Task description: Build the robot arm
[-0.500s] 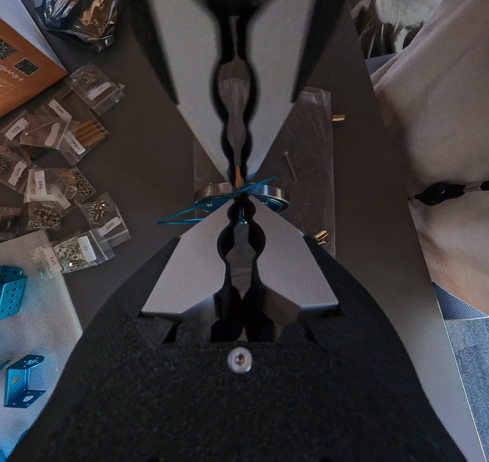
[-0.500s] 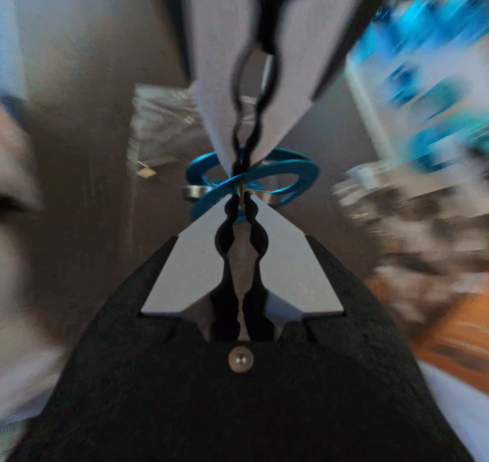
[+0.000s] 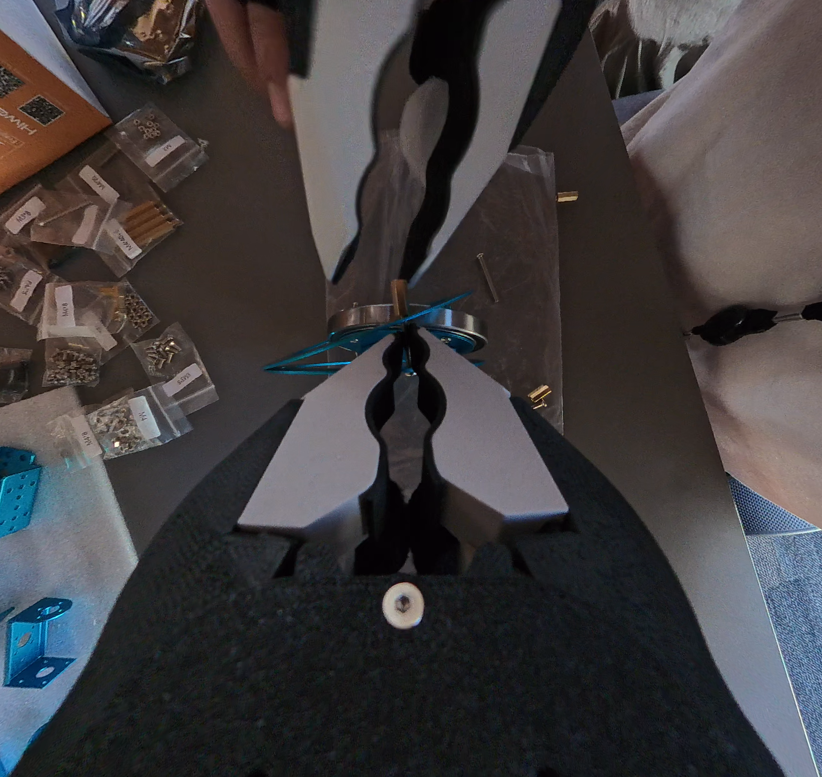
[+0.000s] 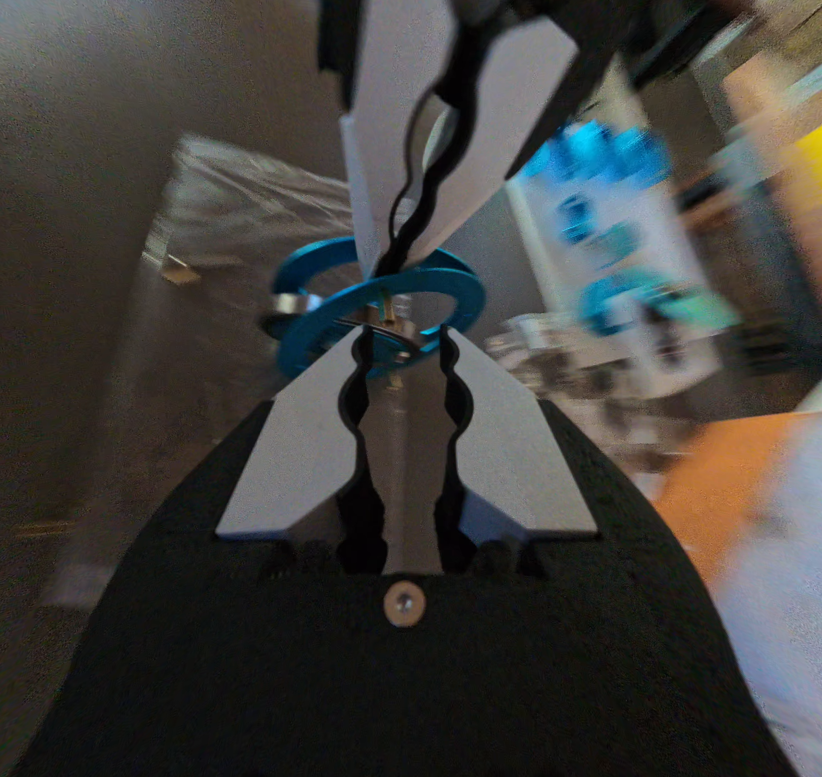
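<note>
My left gripper [image 3: 407, 333] is shut on the edge of a thin blue ring plate [image 3: 311, 350], holding it tilted over a silver bearing ring [image 3: 356, 317] with a blue ring beneath. A short brass standoff [image 3: 398, 297] stands upright on the plate just beyond my left fingertips. My right gripper [image 3: 376, 273] comes in from the far side, its jaws apart around the standoff's top without gripping it. In the blurred right wrist view, my right gripper [image 4: 402, 333] is open, with the standoff [image 4: 388, 310] and blue ring plate [image 4: 462, 293] just ahead. The left gripper [image 4: 387, 268] pinches the plate's far edge.
A clear plastic bag [image 3: 525, 239] lies under the parts, with a long screw [image 3: 487, 277] and loose brass standoffs [image 3: 539, 393] on it. Small bags of screws [image 3: 120, 426], an orange box [image 3: 40, 119] and blue brackets [image 3: 35, 640] lie left. A person's clothing [image 3: 734, 177] is at right. Both grippers' tips are close together, under 4 cm apart.
My right gripper has opened and let go of the brass standoff, which now stands on the blue plate. The right gripper has tilted and drawn back a little. The left gripper keeps its hold.
</note>
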The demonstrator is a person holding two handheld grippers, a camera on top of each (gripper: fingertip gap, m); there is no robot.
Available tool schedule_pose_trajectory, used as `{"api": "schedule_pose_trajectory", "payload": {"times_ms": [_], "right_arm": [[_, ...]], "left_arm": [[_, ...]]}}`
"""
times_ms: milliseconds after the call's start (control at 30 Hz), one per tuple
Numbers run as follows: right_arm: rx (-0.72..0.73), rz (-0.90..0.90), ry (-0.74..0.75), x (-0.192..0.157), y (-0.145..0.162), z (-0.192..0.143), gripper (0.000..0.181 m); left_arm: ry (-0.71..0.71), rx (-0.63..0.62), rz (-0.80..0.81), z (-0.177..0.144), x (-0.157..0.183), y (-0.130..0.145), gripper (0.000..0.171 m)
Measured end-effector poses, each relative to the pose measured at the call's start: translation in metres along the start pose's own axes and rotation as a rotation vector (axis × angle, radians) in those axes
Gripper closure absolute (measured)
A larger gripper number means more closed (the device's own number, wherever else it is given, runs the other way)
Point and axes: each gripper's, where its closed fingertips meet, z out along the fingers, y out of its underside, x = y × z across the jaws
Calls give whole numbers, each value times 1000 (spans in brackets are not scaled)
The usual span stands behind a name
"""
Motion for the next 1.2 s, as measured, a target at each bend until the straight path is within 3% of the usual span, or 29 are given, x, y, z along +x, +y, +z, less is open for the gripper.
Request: {"api": "schedule_pose_trajectory", "payload": {"times_ms": [67, 133, 200, 233, 333, 433, 600, 700, 800, 933, 1033, 1100, 1200], "right_arm": [[-85, -324, 188, 3, 5, 2, 153], [-167, -523, 262, -1, 7, 8, 152], [-169, -626, 286, -7, 0, 11, 162], [-175, -659, 325, -2, -4, 10, 177], [-211, -605, 272, 2, -5, 10, 177], [-175, -119, -15, -7, -2, 11, 177], [-81, 1000, -708, -24, -10, 6, 178], [9, 1333, -916, -22, -14, 5, 178], [57, 1123, -806, -24, -12, 4, 178], [50, 419, -262, -9, -1, 3, 153], [-6, -101, 138, 3, -5, -4, 153], [-95, -360, 243, -2, -3, 0, 157], [-196, -553, 291, -8, 2, 8, 165]], "left_arm": [[2, -4, 1, 0, 0, 0, 169], [2, -6, -1, 0, 0, 0, 169], [7, -10, 1, 1, 0, -1, 169], [10, -14, 5, 2, 1, -1, 169], [2, -8, -2, 0, 0, -1, 169], [0, -6, 0, 0, 1, -1, 170], [-11, -12, 10, 1, 0, -2, 170], [-27, -16, 7, 0, -3, -1, 170], [-8, -4, 5, 1, 0, -2, 170], [-1, 0, 1, 1, 1, -2, 169], [-1, -2, -2, 2, 1, -2, 169], [0, -4, -4, 2, 0, -2, 169], [5, -7, -4, 3, 1, -3, 169]]}}
